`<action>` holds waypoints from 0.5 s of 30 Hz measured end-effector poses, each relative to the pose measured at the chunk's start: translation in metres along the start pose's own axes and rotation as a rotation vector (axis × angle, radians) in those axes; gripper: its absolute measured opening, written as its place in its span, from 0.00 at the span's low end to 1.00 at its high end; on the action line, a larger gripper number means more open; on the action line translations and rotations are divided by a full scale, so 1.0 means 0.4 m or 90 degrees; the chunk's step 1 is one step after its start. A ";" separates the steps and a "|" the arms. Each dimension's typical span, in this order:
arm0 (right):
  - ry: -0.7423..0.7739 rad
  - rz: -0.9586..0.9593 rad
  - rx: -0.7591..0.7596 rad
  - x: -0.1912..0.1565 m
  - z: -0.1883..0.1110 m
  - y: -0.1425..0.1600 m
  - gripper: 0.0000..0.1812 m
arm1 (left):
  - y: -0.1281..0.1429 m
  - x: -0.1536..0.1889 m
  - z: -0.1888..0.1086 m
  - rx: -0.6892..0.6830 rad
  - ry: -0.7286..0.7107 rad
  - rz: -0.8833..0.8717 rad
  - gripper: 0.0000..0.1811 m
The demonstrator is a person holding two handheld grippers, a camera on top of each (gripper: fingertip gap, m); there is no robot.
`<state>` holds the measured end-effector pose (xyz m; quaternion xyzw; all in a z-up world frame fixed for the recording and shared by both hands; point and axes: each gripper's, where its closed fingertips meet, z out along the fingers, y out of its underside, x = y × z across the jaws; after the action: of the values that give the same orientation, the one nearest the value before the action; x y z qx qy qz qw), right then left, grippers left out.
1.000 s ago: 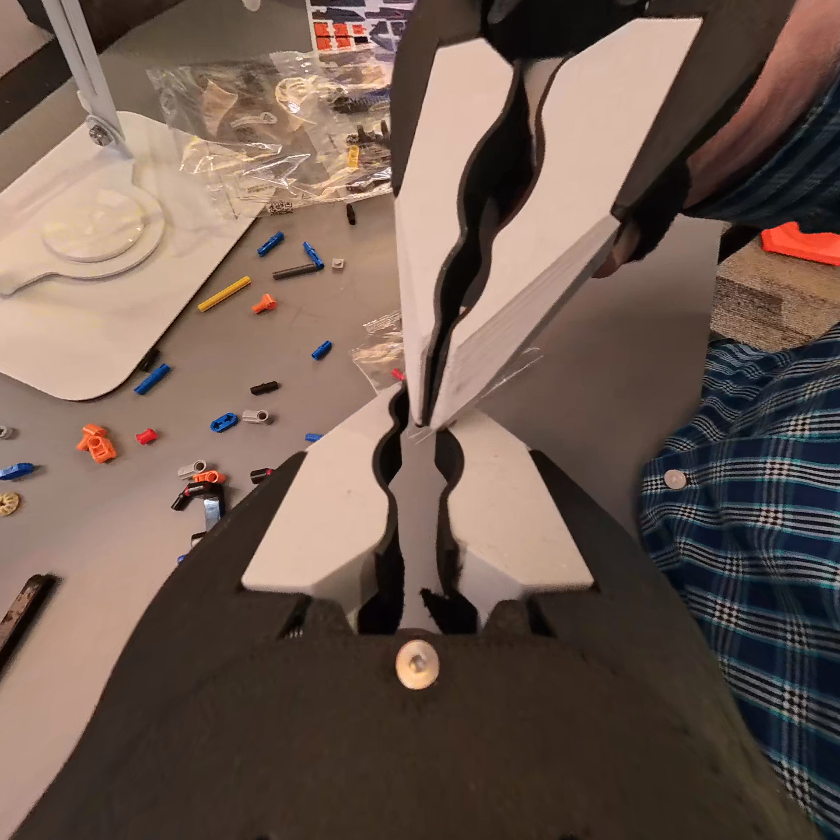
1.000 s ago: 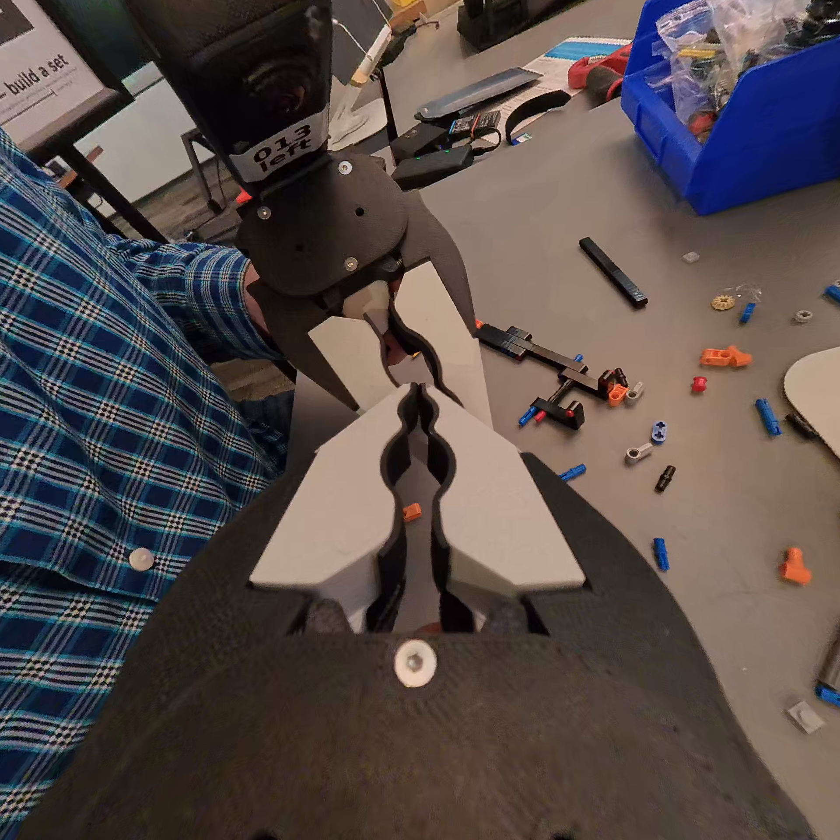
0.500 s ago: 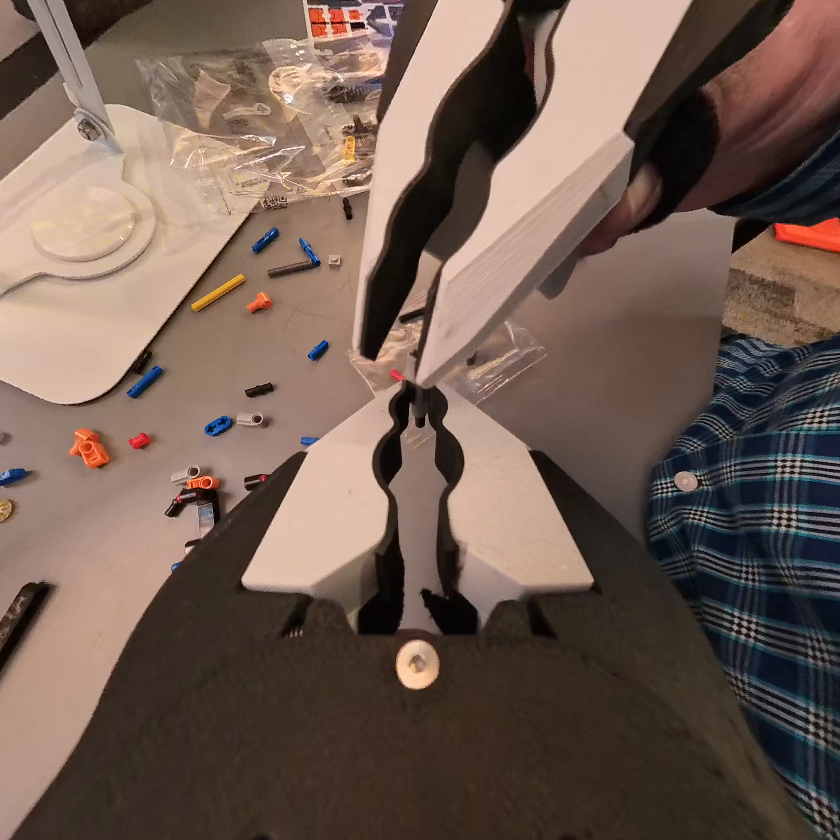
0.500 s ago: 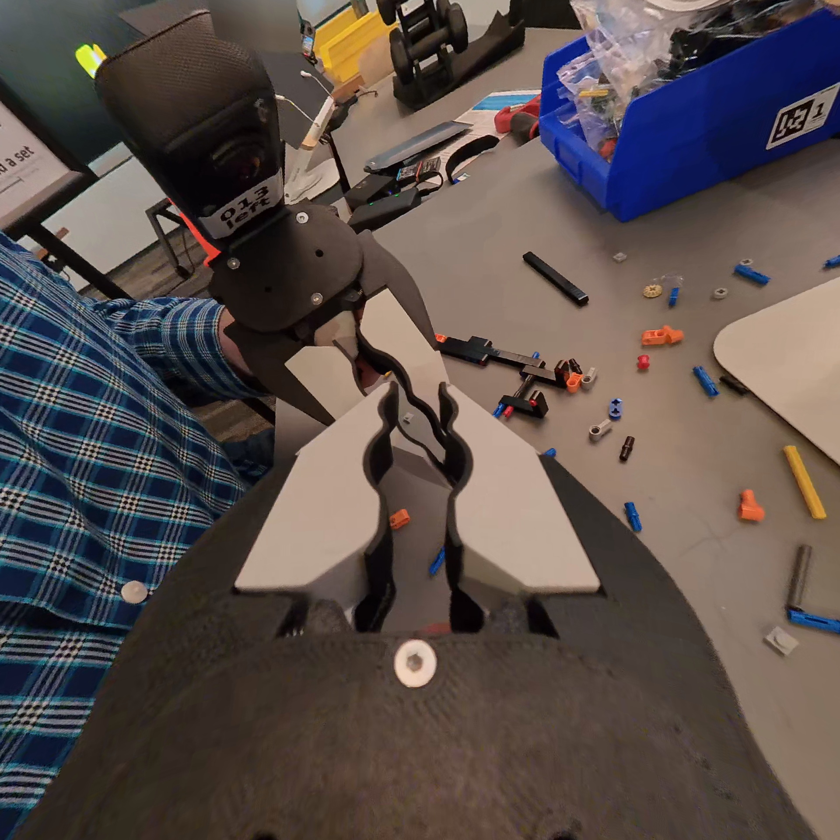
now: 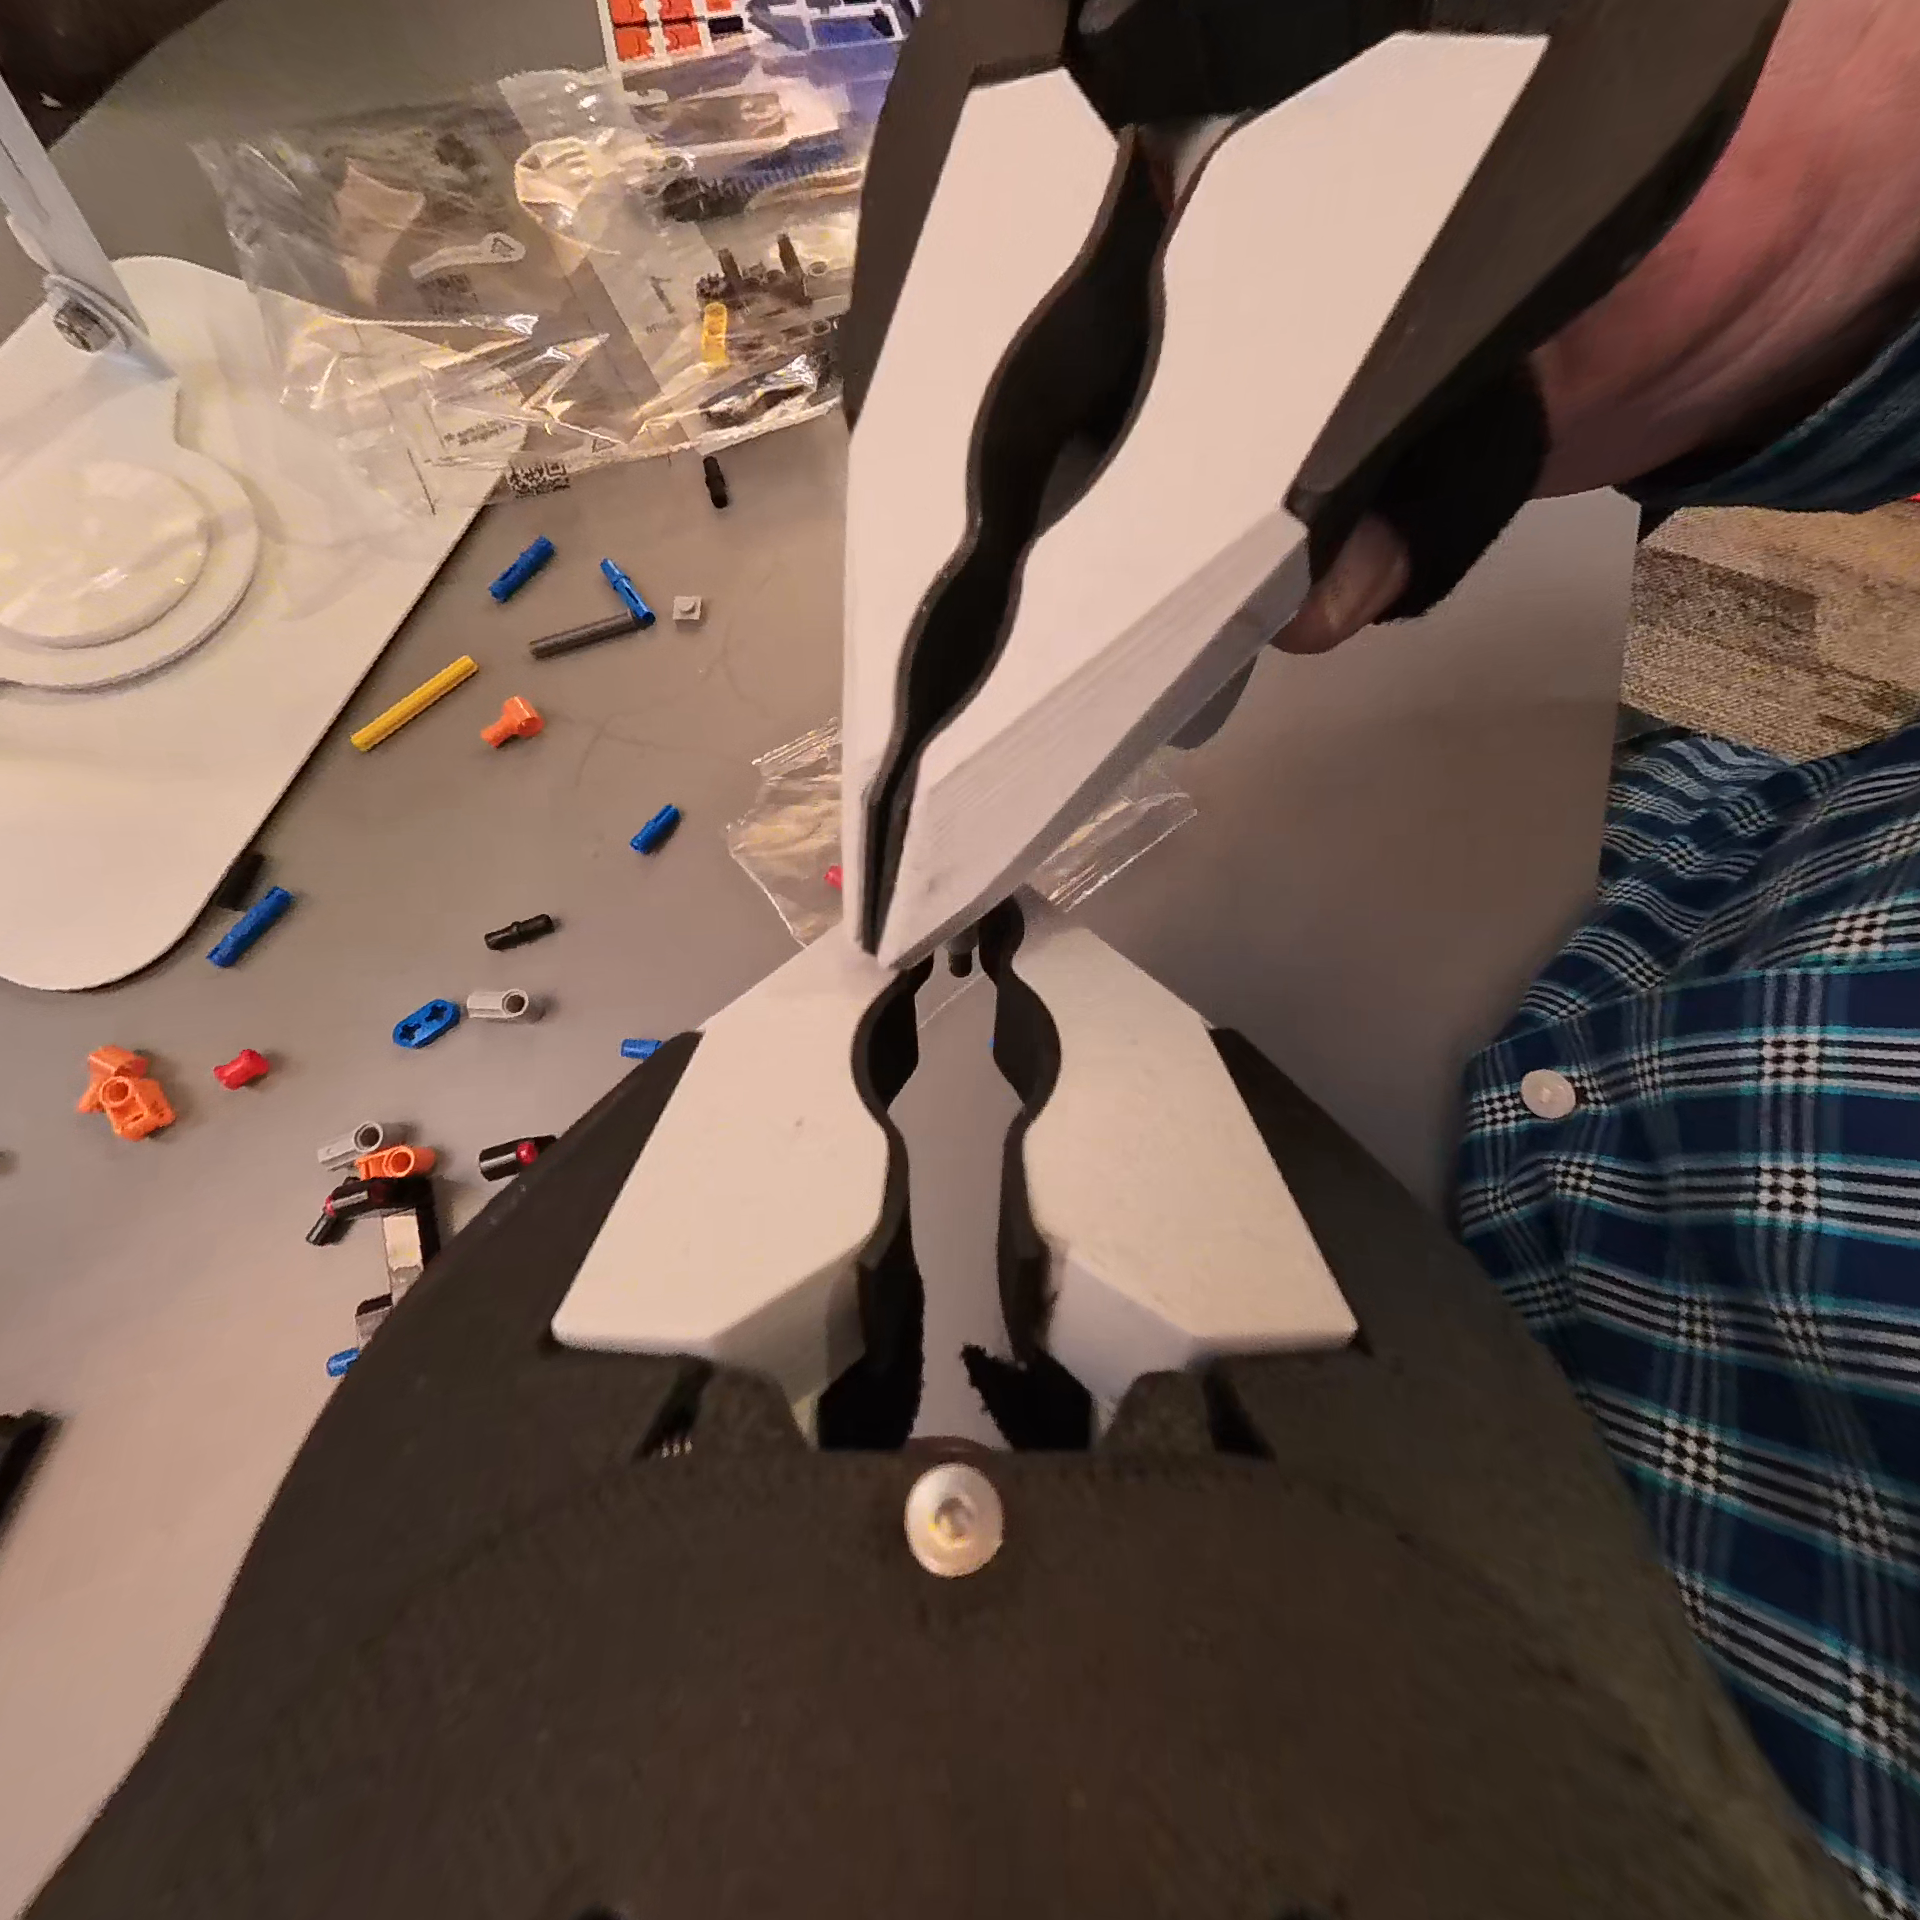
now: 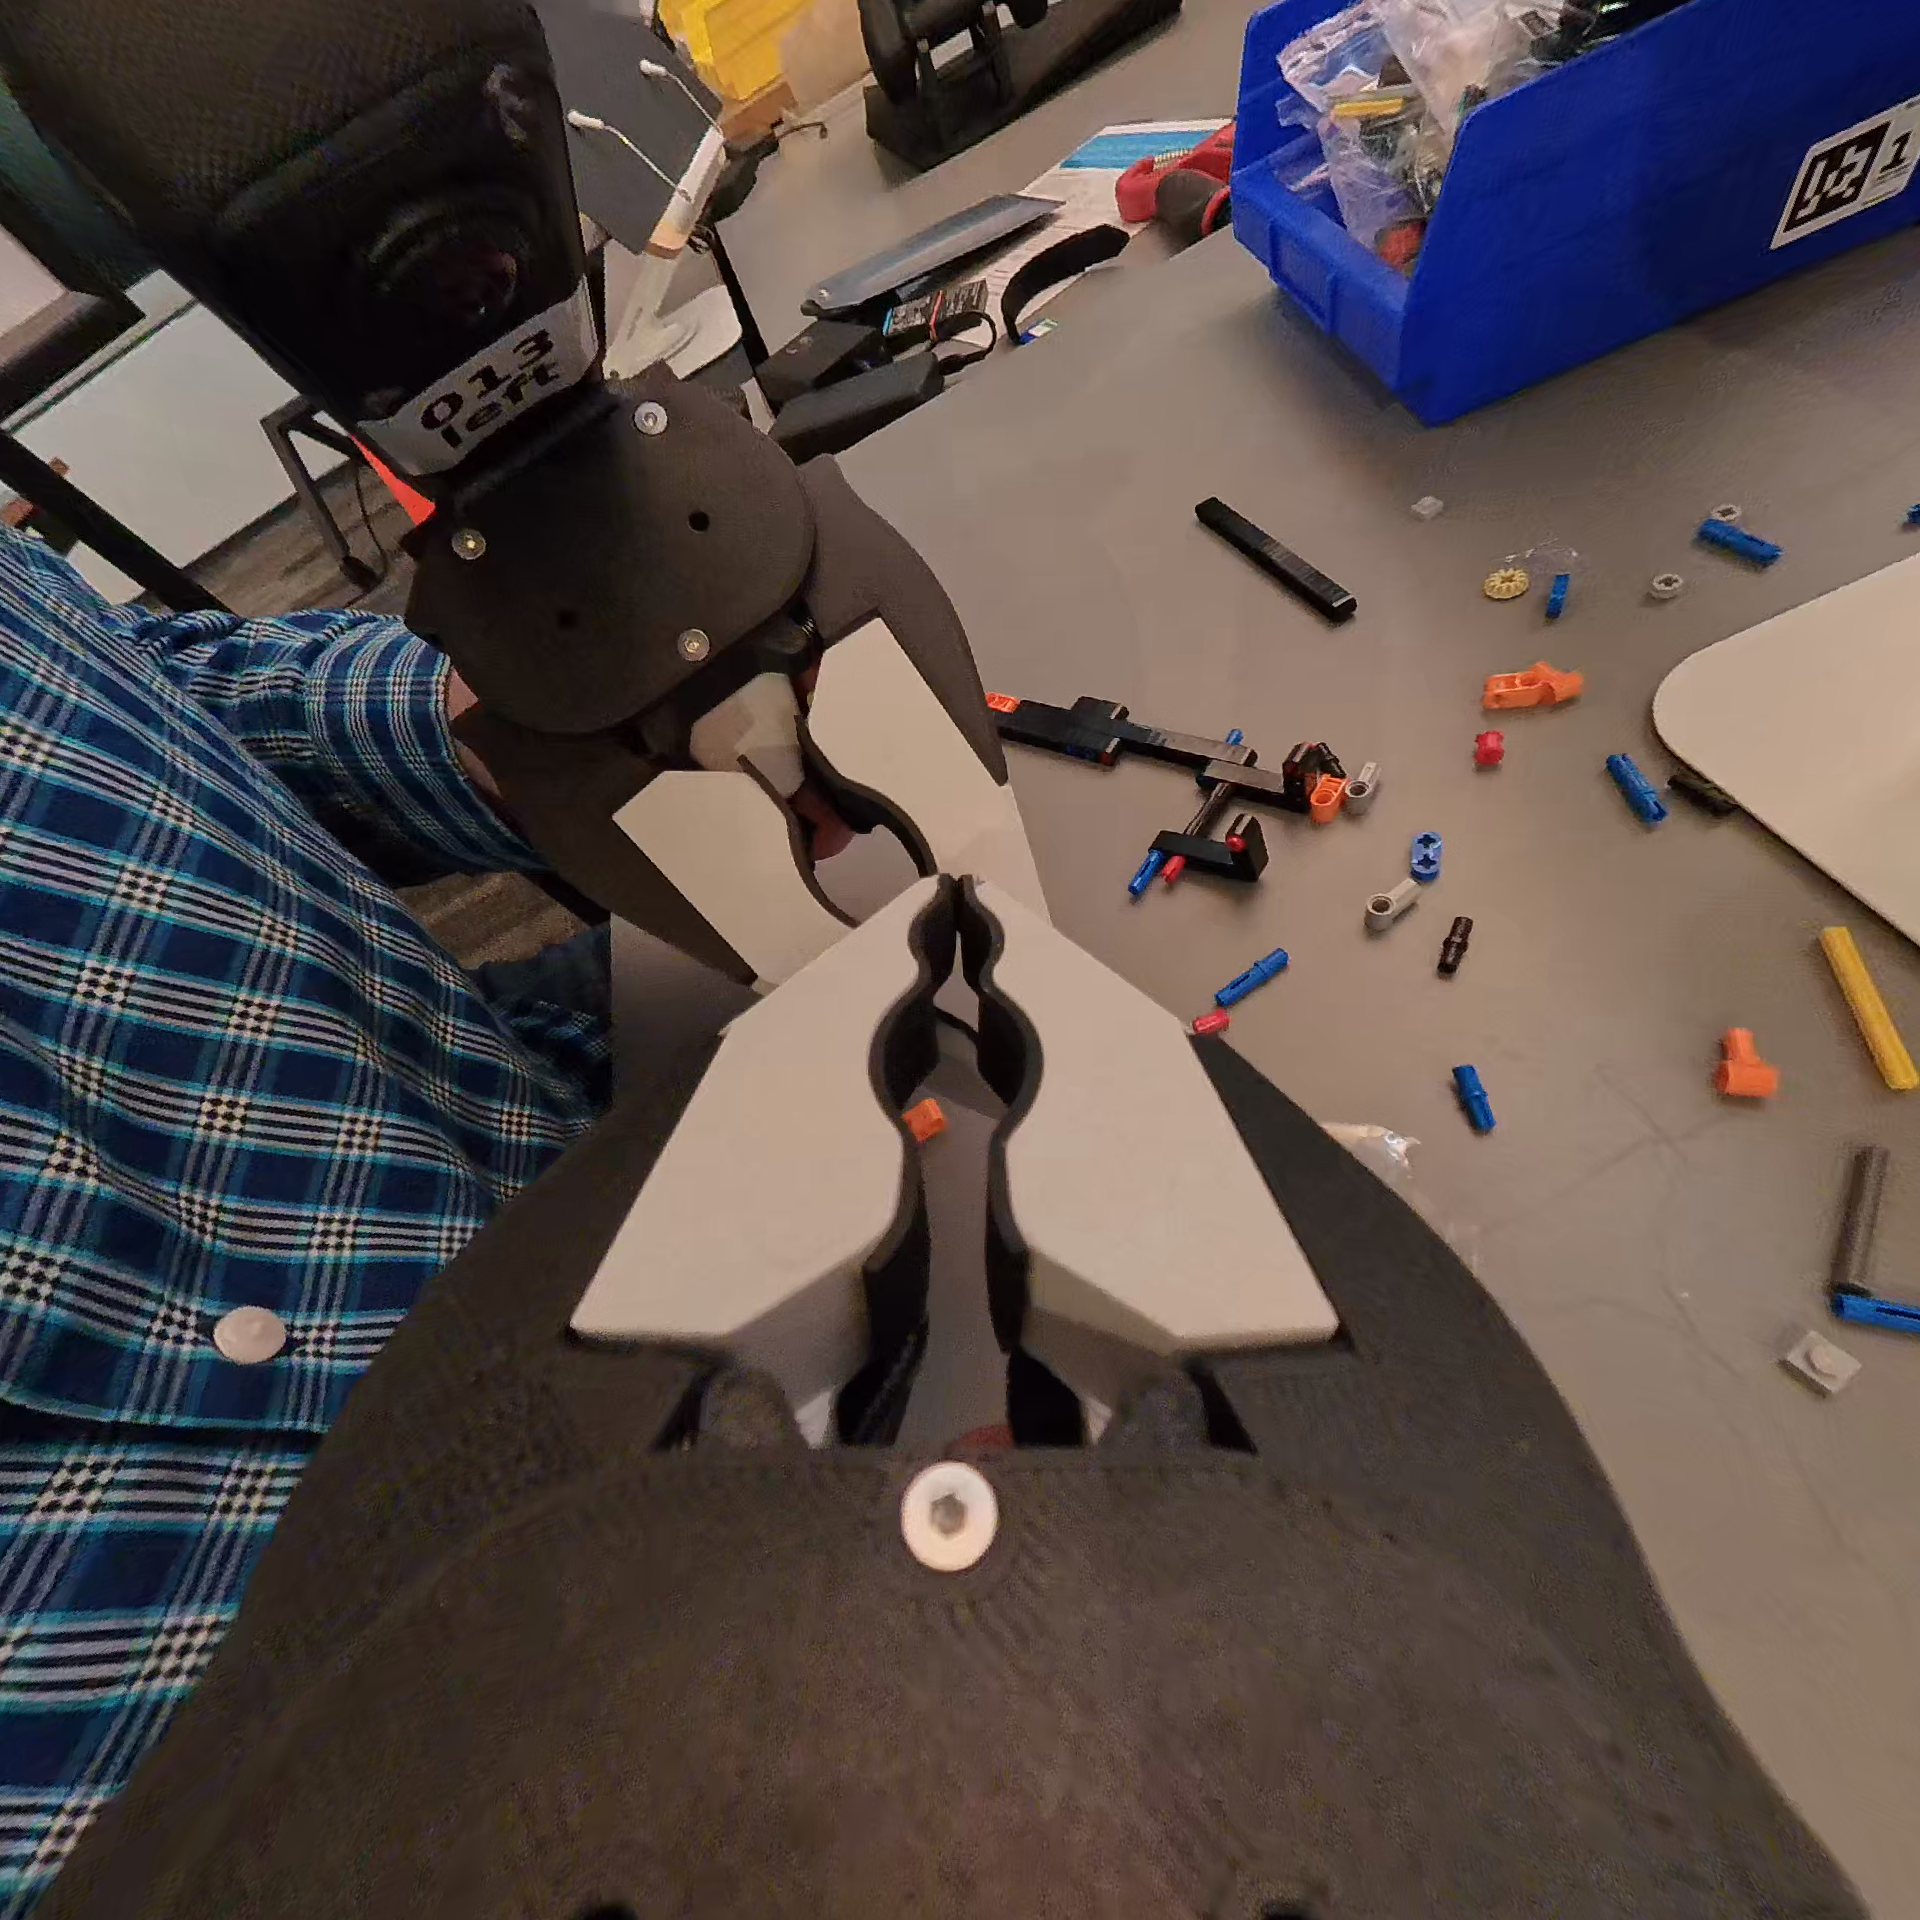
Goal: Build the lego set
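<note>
A small dark pin [image 5: 961, 951] is sitting between the tips of the left gripper [image 5: 948, 971], held above the table [image 5: 1351, 935] near the picture's centre. The jaws are closing narrowly on it, as far as the left wrist view shows. Only its end is showing, so its full shape is unclear.

The right gripper [image 5: 881, 925] is reaching down from 12 o'clock, its jaws pressed together at the tips, which are touching or nearly touching the left gripper's at 11 o'clock of the pin. Whether it is pinching anything cannot be told.

The pin is probably light, rigid and smooth, so it is likely to twist or pop out. Gripping its middle squarely looks safest.

A clear bag [image 5: 790, 842] is lying behind. Loose parts are lying at 9 o'clock, with a black assembly [image 6: 1195, 764] showing in the right wrist view.
</note>
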<state>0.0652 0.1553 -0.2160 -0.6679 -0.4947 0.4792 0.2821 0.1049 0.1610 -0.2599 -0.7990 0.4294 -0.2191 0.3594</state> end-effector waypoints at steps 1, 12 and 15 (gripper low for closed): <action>0.004 -0.001 -0.003 0.003 -0.001 0.003 0.00 | 0.001 -0.001 0.001 0.000 -0.001 -0.001 0.03; 0.006 0.005 -0.005 0.015 -0.009 0.005 0.08 | -0.015 -0.008 -0.010 0.045 0.031 -0.068 0.03; -0.011 0.029 -0.002 0.014 -0.009 0.009 0.09 | -0.014 -0.004 -0.009 0.045 0.031 -0.064 0.03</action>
<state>0.0703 0.1597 -0.2198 -0.6751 -0.4830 0.4902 0.2658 0.1047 0.1632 -0.2534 -0.8009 0.3890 -0.2714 0.3654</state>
